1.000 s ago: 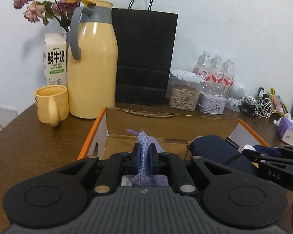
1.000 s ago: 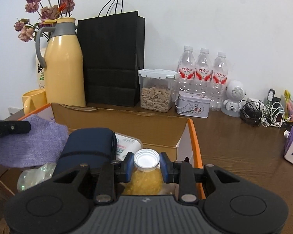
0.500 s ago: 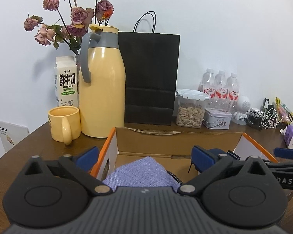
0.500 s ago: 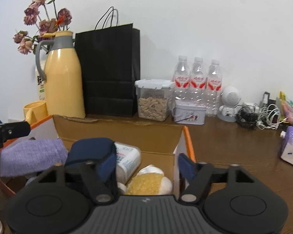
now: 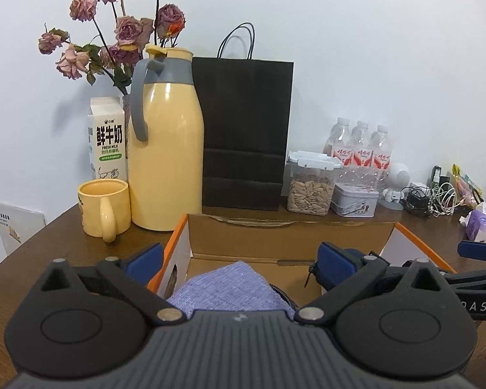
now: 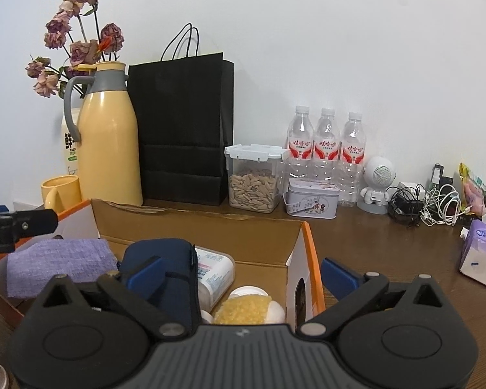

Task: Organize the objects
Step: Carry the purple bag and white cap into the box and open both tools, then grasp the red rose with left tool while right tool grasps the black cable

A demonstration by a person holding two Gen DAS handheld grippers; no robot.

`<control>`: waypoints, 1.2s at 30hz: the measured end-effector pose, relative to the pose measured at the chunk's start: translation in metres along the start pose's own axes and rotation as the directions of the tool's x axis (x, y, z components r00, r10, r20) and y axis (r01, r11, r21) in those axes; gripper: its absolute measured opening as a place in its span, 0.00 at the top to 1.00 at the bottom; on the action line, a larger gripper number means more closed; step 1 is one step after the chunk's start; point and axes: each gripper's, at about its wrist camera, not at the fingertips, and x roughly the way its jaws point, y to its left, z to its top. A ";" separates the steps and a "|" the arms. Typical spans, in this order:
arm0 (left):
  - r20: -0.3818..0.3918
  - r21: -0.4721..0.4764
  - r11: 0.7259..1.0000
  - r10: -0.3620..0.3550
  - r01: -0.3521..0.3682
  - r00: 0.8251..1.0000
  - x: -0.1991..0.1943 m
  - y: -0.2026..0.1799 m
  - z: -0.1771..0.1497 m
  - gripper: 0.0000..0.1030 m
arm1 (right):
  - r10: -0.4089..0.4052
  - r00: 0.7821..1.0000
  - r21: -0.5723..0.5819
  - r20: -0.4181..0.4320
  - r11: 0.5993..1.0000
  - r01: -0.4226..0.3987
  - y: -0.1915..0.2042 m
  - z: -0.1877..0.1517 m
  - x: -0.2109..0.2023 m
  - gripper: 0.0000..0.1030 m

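Note:
An open cardboard box (image 5: 275,223) with orange edges sits on the brown table. In it a purple cloth (image 5: 230,287) lies loose under my left gripper (image 5: 239,261), which is open wide and touches nothing. In the right wrist view the box (image 6: 194,223) holds the purple cloth (image 6: 58,262), a navy pouch (image 6: 160,253), a white labelled packet (image 6: 214,270) and a jar of yellow grains (image 6: 243,306). My right gripper (image 6: 242,274) hovers over the jar, its jaws opening, pads clear of it.
Along the wall stand a yellow thermos (image 5: 165,149), a yellow mug (image 5: 103,207), a milk carton (image 5: 108,136), dried roses, a black paper bag (image 5: 246,129), a seed container (image 6: 254,178), a tin (image 6: 311,202) and three water bottles (image 6: 327,149). Cables (image 6: 431,204) and a tissue pack (image 6: 482,256) lie at the right.
Both grippers went from shut to wide open. The left let go of the purple cloth and the right let go of the jar; both things now lie in the box.

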 end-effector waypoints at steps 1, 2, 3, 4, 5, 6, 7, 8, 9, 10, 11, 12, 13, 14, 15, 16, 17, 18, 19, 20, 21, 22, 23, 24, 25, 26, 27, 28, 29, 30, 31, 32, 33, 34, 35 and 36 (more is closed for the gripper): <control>0.004 0.002 1.000 -0.002 0.002 1.000 -0.002 -0.001 0.001 0.00 | 0.000 1.000 -0.004 0.004 1.000 0.000 0.001 0.000 -0.002 0.00; 0.007 0.005 1.000 -0.006 0.006 1.000 -0.004 -0.002 0.002 0.00 | 0.000 1.000 -0.010 0.008 1.000 0.000 0.002 0.001 -0.004 0.00; 0.009 0.008 1.000 -0.009 0.009 1.000 -0.007 -0.003 0.003 0.00 | 0.000 1.000 -0.017 0.013 1.000 0.000 0.004 0.001 -0.007 0.00; 0.010 0.010 1.000 -0.010 0.010 1.000 -0.009 -0.003 0.004 0.00 | 0.001 1.000 -0.023 0.017 1.000 -0.001 0.005 0.002 -0.010 0.00; 0.010 0.010 1.000 -0.012 0.012 1.000 -0.012 -0.004 0.005 0.00 | 0.001 1.000 -0.030 0.018 1.000 -0.001 0.007 0.002 -0.013 0.00; 0.007 0.011 1.000 -0.017 0.017 1.000 -0.015 -0.004 0.005 0.00 | 0.002 1.000 -0.038 0.019 0.999 -0.001 0.008 0.002 -0.017 0.00; 0.004 0.010 1.000 -0.021 0.021 1.000 -0.018 -0.005 0.006 0.00 | 0.003 1.000 -0.043 0.020 0.999 -0.002 0.010 0.002 -0.020 0.00; 0.001 0.010 1.000 -0.023 0.023 1.000 -0.020 -0.004 0.007 0.00 | 0.005 1.000 -0.047 0.021 0.999 -0.004 0.011 0.002 -0.024 0.00; -0.002 0.013 1.000 -0.026 0.026 1.000 -0.023 -0.004 0.007 0.00 | 0.009 1.000 -0.049 0.023 0.999 -0.007 0.012 0.002 -0.029 0.00; -0.005 0.018 0.999 -0.028 0.028 1.000 -0.026 -0.004 0.007 0.00 | 0.013 1.000 -0.048 0.023 0.999 -0.012 0.012 0.002 -0.033 0.00; -0.007 0.022 0.999 -0.028 0.028 1.000 -0.029 -0.004 0.007 0.00 | 0.017 1.000 -0.048 0.023 0.999 -0.016 0.013 0.002 -0.037 0.00; -0.010 0.026 0.999 -0.025 0.026 1.000 -0.032 -0.003 0.006 0.00 | 0.020 1.000 -0.049 0.023 0.999 -0.019 0.014 0.003 -0.042 0.00; -0.013 0.028 0.999 -0.024 0.024 1.000 -0.035 -0.003 0.006 0.00 | 0.021 0.999 -0.049 0.024 0.999 -0.020 0.014 0.002 -0.046 0.00; -0.016 0.028 0.999 -0.023 0.024 1.000 -0.038 -0.002 0.005 0.00 | 0.023 0.999 -0.049 0.023 0.999 -0.022 0.014 0.002 -0.050 0.00; -0.022 0.027 0.999 -0.023 0.023 1.000 -0.041 0.000 0.005 0.00 | 0.025 0.999 -0.047 0.021 0.999 -0.024 0.015 0.001 -0.054 0.00; -0.027 0.026 0.999 -0.022 0.023 0.999 -0.045 0.001 0.004 0.00 | 0.025 1.000 -0.045 0.019 0.999 -0.024 0.015 0.001 -0.058 0.00; -0.031 0.025 0.999 -0.022 0.023 0.999 -0.048 0.002 0.003 0.00 | 0.025 1.000 -0.044 0.016 0.999 -0.024 0.015 0.000 -0.062 0.00; -0.034 0.025 0.999 -0.023 0.024 0.999 -0.053 0.003 0.003 0.00 | 0.023 1.000 -0.043 0.011 0.999 -0.023 0.016 -0.002 -0.067 0.00; -0.036 0.027 0.999 -0.023 0.024 0.999 -0.057 0.004 0.002 0.00 | 0.022 1.000 -0.043 0.007 0.999 -0.022 0.016 -0.004 -0.070 0.00; -0.038 0.028 0.999 -0.022 0.023 0.999 -0.061 0.006 0.001 0.00 | 0.023 1.000 -0.042 0.001 0.999 -0.023 0.016 -0.005 -0.074 0.00; -0.042 0.030 0.999 -0.018 0.019 0.999 -0.066 0.007 0.000 0.00 | 0.023 1.000 -0.042 -0.004 0.999 -0.024 0.016 -0.008 -0.079 0.00; -0.046 0.030 0.999 -0.014 0.016 0.999 -0.069 0.008 -0.001 0.00 | 0.023 1.000 -0.042 -0.010 0.999 -0.023 0.016 -0.010 -0.083 0.00; -0.051 0.030 0.999 -0.012 0.013 0.999 -0.073 0.009 -0.002 0.00 | 0.022 1.000 -0.042 -0.014 0.999 -0.022 0.016 -0.012 -0.087 0.00; -0.057 0.031 0.999 -0.010 0.012 0.998 -0.077 0.010 -0.004 0.00 | 0.021 1.000 -0.043 -0.020 0.999 -0.022 0.017 -0.015 -0.091 0.00; -0.064 0.031 0.999 -0.008 0.010 0.998 -0.081 0.010 -0.005 0.00 | 0.021 0.999 -0.043 -0.025 0.999 -0.022 0.017 -0.018 -0.095 0.00; -0.071 0.031 0.999 -0.005 0.008 0.997 -0.084 0.012 -0.007 0.00 | 0.021 0.999 -0.043 -0.030 0.999 -0.022 0.017 -0.020 -0.099 0.00; -0.080 0.032 0.999 -0.004 0.007 0.997 -0.089 0.013 -0.010 0.00 | 0.021 0.999 -0.043 -0.036 0.999 -0.022 0.017 -0.023 -0.103 0.00; -0.087 0.033 0.999 -0.005 0.008 0.996 -0.092 0.014 -0.012 0.00 | 0.021 0.999 -0.042 -0.042 0.999 -0.023 0.018 -0.027 -0.107 0.00; -0.094 0.035 0.999 -0.004 0.007 0.996 -0.095 0.014 -0.015 0.00 | 0.022 0.999 -0.042 -0.048 0.999 -0.024 0.018 -0.030 -0.110 0.00; -0.104 0.038 0.999 -0.002 0.006 0.995 -0.099 0.015 -0.018 0.00 | 0.023 0.998 -0.043 -0.056 0.999 -0.026 0.019 -0.034 -0.114 0.00; -0.112 0.040 0.999 -0.002 0.006 0.994 -0.102 0.016 -0.021 0.00 | 0.024 0.998 -0.046 -0.063 0.999 -0.027 0.020 -0.038 -0.118 0.00; -0.119 0.042 0.999 -0.001 0.006 0.993 -0.105 0.017 -0.024 0.00 | 0.023 0.997 -0.050 -0.070 0.998 -0.027 0.021 -0.041 -0.120 0.00; -0.127 0.043 0.999 0.001 0.004 0.992 -0.108 0.018 -0.027 0.00 | 0.022 0.997 -0.054 -0.078 0.998 -0.026 0.021 -0.045 -0.124 0.00; -0.135 0.043 0.999 0.002 0.004 0.991 -0.111 0.019 -0.029 0.00 | 0.022 0.996 -0.056 -0.085 0.998 -0.027 0.022 -0.049 -0.127 0.00; -0.143 0.042 0.999 0.003 0.003 0.990 -0.113 0.021 -0.032 0.00 | 0.024 0.996 -0.056 -0.092 0.998 -0.029 0.022 -0.053 -0.129 0.00; -0.152 0.040 0.999 0.005 0.001 0.988 -0.115 0.023 -0.035 0.00 | 0.025 0.995 -0.056 -0.099 0.998 -0.031 0.022 -0.057 -0.132 0.00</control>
